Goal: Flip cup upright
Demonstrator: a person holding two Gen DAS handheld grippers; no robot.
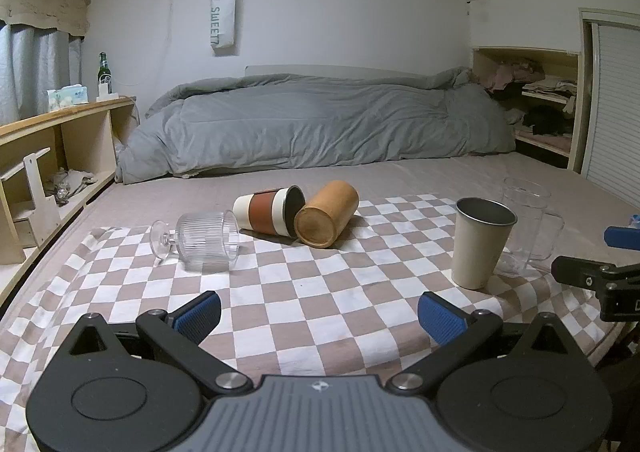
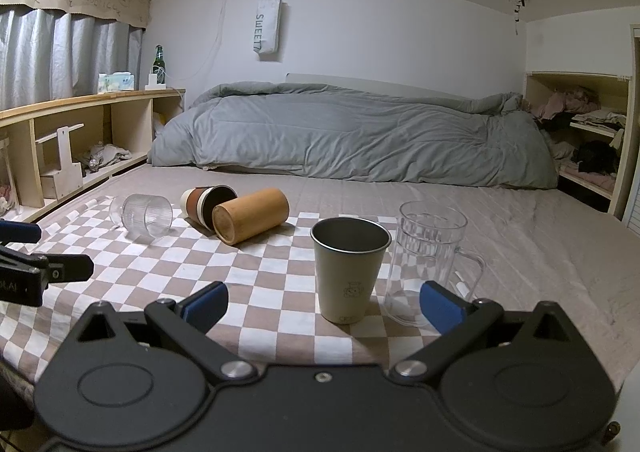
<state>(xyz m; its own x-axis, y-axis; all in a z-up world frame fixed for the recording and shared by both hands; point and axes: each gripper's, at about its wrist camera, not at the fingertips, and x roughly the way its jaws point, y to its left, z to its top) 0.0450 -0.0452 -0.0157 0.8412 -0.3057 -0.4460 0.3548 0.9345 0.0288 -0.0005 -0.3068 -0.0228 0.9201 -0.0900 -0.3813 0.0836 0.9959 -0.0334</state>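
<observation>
Three cups lie on their sides on a checkered cloth: a clear ribbed stemmed glass, a cream and brown cup, and a bamboo cup touching it. A beige metal cup and a clear handled mug stand upright at the right. My left gripper is open and empty, short of the cups. My right gripper is open and empty, with the beige cup just beyond its fingertips.
The cloth lies on a bed with a grey duvet bunched at the far end. A wooden shelf runs along the left side; a clothes shelf stands at the far right.
</observation>
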